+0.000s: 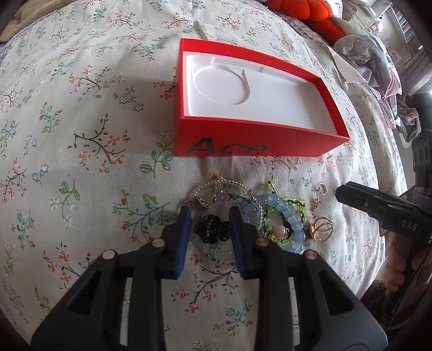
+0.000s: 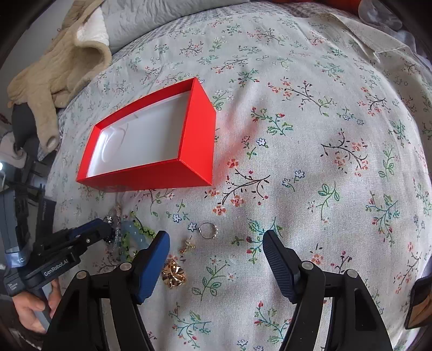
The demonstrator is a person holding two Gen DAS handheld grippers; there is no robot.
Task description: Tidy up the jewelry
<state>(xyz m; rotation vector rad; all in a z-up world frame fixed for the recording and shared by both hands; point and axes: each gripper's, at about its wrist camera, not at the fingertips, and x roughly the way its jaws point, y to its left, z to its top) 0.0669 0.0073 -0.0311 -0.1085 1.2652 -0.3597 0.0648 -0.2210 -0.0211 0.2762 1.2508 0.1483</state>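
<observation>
A red box (image 1: pixel 243 140) with a white moulded insert lies open on the floral bedspread; it also shows in the right wrist view (image 2: pixel 189 129). In front of it lies a jewelry pile: a black beaded piece (image 1: pixel 212 229), clear bead strands (image 1: pixel 216 186), a blue bead bracelet (image 1: pixel 290 213), a green bead piece (image 1: pixel 297 202) and gold rings (image 1: pixel 322 229). My left gripper (image 1: pixel 210 216) is open, its fingers on either side of the black beaded piece. My right gripper (image 2: pixel 216 240) is open and empty above the cloth, near a gold piece (image 2: pixel 174 272), a small earring (image 2: pixel 187 245) and a pearl ring (image 2: pixel 209 230).
A beige blanket (image 2: pixel 62 67) and grey pillow (image 2: pixel 162 19) lie beyond the box. An orange plush (image 1: pixel 305 10) and crumpled clothes (image 1: pixel 378 59) sit at the far right of the bed. The bed edge drops off at the right (image 1: pixel 386 216).
</observation>
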